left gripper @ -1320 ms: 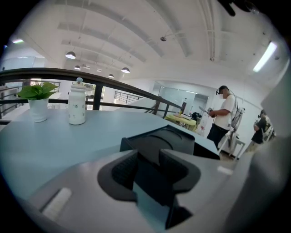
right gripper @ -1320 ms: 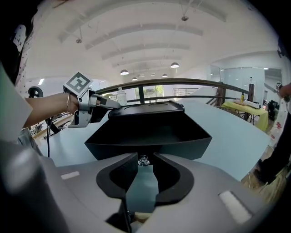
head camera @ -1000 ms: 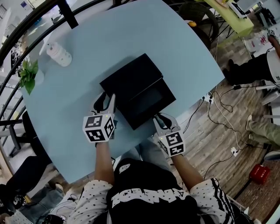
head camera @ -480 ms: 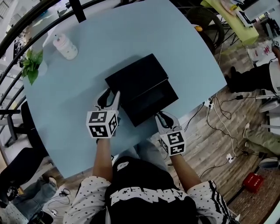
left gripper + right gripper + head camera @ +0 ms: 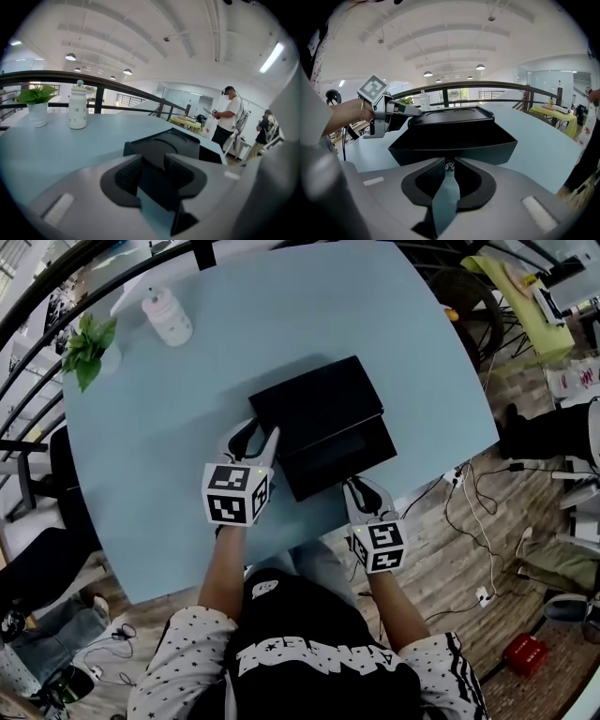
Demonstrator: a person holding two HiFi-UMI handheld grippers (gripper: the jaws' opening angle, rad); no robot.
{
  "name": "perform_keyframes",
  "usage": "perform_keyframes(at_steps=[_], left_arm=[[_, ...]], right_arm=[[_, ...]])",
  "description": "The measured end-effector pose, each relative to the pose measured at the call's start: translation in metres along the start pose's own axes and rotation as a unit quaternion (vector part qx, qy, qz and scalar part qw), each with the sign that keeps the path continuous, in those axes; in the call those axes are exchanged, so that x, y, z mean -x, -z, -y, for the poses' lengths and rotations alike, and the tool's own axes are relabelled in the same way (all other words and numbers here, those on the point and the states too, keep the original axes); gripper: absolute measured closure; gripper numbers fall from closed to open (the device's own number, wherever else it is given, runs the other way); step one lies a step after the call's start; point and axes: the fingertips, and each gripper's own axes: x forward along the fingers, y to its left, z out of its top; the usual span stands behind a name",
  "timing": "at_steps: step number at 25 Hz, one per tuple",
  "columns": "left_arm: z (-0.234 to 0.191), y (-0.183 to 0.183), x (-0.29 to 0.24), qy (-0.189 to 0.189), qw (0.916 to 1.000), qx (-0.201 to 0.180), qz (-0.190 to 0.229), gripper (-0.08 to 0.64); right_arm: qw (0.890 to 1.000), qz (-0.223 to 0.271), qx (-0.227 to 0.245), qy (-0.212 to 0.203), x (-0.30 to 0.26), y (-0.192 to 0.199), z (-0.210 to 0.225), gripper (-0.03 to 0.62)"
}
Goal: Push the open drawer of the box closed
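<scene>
A black box (image 5: 319, 401) sits on the pale blue table (image 5: 394, 324), its drawer (image 5: 349, 457) pulled partway out toward me. My left gripper (image 5: 255, 433) stands open at the box's left front corner, one finger against the edge; the left gripper view shows the box (image 5: 174, 142) just beyond the jaws (image 5: 153, 165). My right gripper (image 5: 362, 487) meets the drawer front. In the right gripper view its jaws (image 5: 449, 164) are closed to a slit around a small silver knob on the drawer (image 5: 454, 147). The left gripper (image 5: 399, 112) shows beside the box there too.
A white bottle (image 5: 167, 315) and a small potted plant (image 5: 89, 348) stand at the table's far left, near a dark railing (image 5: 117, 82). The table's near edge runs just under my right gripper. Cables (image 5: 473, 498) lie on the floor at right. People (image 5: 228, 117) stand in the background.
The head camera has shifted, so the box sits further right and up in view. Both grippers keep their places at the box. The drawer looks slightly less extended.
</scene>
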Motion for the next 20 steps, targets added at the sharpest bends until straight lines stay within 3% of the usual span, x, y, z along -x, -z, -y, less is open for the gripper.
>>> perform_keyframes(at_steps=[20], left_arm=[[-0.002,0.001,0.002,0.001,1.0000,0.002,0.003,0.560]], right_arm=[[1.000,0.002,0.008,-0.005,-0.017,-0.014,-0.002,0.529]])
